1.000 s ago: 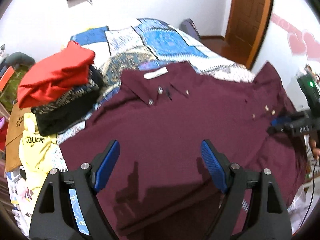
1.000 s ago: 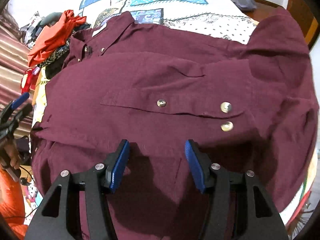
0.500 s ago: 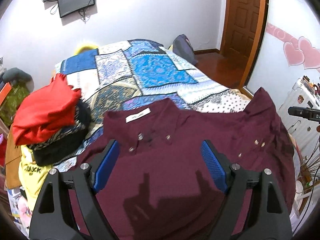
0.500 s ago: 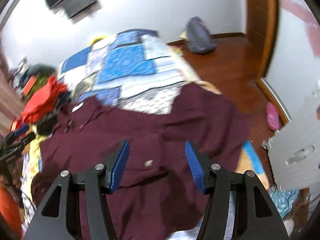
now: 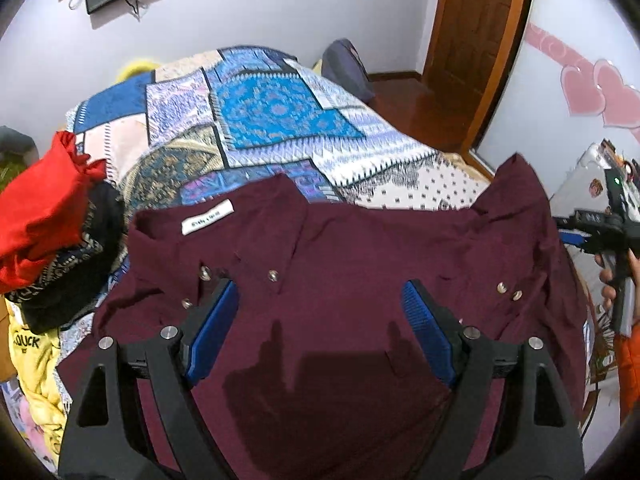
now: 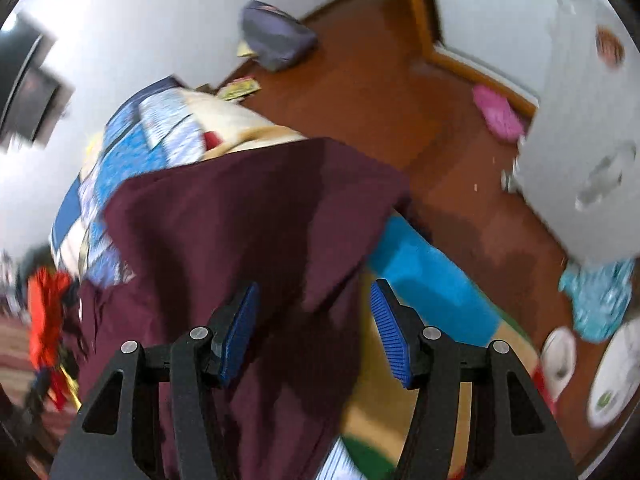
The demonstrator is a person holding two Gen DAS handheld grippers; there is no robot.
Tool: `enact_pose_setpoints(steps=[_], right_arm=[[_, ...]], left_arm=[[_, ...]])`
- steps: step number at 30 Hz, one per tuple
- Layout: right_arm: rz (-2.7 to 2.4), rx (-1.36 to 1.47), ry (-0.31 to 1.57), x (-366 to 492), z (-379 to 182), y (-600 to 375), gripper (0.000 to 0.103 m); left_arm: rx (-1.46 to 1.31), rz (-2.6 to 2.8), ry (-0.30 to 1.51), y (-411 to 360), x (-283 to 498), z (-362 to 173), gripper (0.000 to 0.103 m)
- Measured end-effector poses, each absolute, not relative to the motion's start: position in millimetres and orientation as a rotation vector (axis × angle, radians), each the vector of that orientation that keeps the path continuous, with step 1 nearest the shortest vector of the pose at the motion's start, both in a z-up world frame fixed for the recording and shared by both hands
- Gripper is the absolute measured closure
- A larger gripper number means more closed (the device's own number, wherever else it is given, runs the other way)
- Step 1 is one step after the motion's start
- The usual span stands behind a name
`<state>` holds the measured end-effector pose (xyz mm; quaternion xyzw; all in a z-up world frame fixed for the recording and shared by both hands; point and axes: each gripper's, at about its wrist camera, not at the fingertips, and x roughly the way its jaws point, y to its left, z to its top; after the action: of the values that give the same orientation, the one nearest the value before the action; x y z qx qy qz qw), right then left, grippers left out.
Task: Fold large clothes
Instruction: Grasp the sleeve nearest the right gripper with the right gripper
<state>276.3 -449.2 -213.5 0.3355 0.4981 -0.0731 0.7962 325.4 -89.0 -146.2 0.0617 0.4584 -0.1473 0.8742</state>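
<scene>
A large maroon button shirt (image 5: 344, 264) lies spread flat on the bed, its collar and white label at the left. My left gripper (image 5: 320, 316) hovers open above the shirt's near middle, nothing between its blue pads. At the right edge of the left wrist view a hand holds my right gripper (image 5: 576, 232) beside the shirt's right side. The right wrist view is blurred: my right gripper (image 6: 314, 320) stands open over the maroon shirt's edge (image 6: 256, 216) at the bed corner, pads not touching cloth.
A pile of folded clothes (image 5: 44, 216) topped in red sits left of the shirt, a yellow garment (image 5: 32, 360) below it. The patchwork quilt (image 5: 272, 120) covers the bed beyond. A white cabinet (image 6: 580, 160), pink slipper (image 6: 496, 116) and grey bag (image 6: 276, 40) stand on the wooden floor.
The left gripper has drawn back toward the shirt's near edge, showing more bed. The right gripper swung right and rolled, from above the shirt's pocket to its edge at the bed corner.
</scene>
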Motion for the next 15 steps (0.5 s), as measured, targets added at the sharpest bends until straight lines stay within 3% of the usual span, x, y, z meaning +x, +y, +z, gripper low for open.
enact_pose_setpoints(steps=[4,10,15], right_arm=[[-0.14,0.825,1.056,289,-232,-458,0.05],[-0.158,0.804,1.043,296,-236,-457,0.09],[-0.16,0.693,0.997,289,-207,-451,0.095]], left_arm=[[0.134,-0.314,0.983,-93,327,-156,0.019],[0.128,-0.314,1.004,-92,327,-164,0.019],[0.107,-0.309,1.012,-86,326,-164,0.019]])
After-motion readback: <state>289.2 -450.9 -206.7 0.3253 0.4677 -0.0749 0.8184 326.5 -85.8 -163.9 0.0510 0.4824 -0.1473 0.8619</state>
